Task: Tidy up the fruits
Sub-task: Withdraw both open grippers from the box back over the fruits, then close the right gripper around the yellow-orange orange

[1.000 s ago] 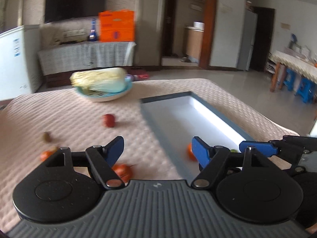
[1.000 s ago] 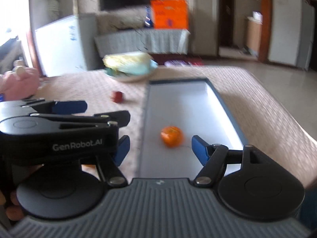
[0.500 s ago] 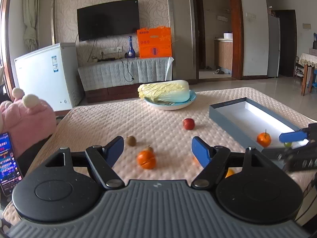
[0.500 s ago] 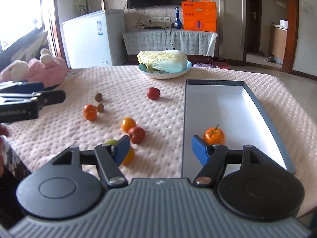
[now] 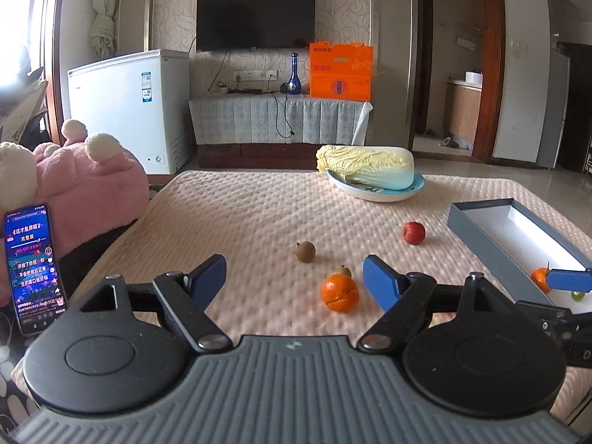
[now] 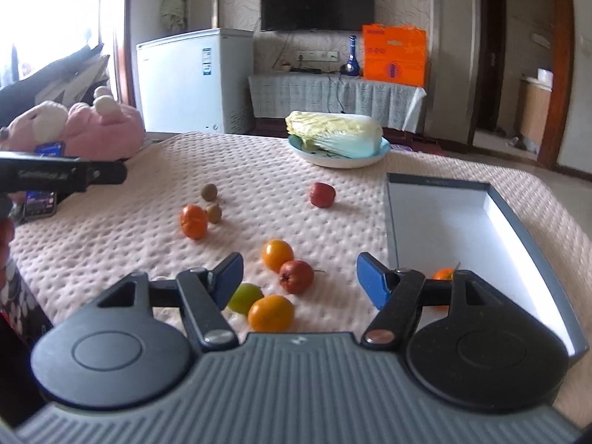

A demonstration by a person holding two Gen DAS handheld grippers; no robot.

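Note:
Loose fruit lies on the pink quilted table. My left gripper (image 5: 294,273) hovers low over it, jaws opening, pads touching nothing; a tangerine (image 5: 339,293) and a small brown fruit (image 5: 305,251) lie just ahead, a red fruit (image 5: 413,232) farther right. My right gripper (image 6: 300,272) is open above a cluster: a dark red fruit (image 6: 296,276), two orange fruits (image 6: 277,255) (image 6: 271,312) and a green one (image 6: 244,298). To its right a grey box (image 6: 492,199) holds one tangerine (image 6: 442,273), partly hidden by a finger.
A cabbage (image 5: 366,166) on a blue plate (image 5: 377,194) stands at the table's far side. A lit phone (image 5: 33,266) and a pink plush toy (image 5: 85,188) sit at the left edge. A white freezer (image 5: 129,107) stands beyond the table.
My left gripper swung left, away from the box, to the loose fruit, and its jaws widened a little. My right gripper shifted from over the box to above the fruit cluster.

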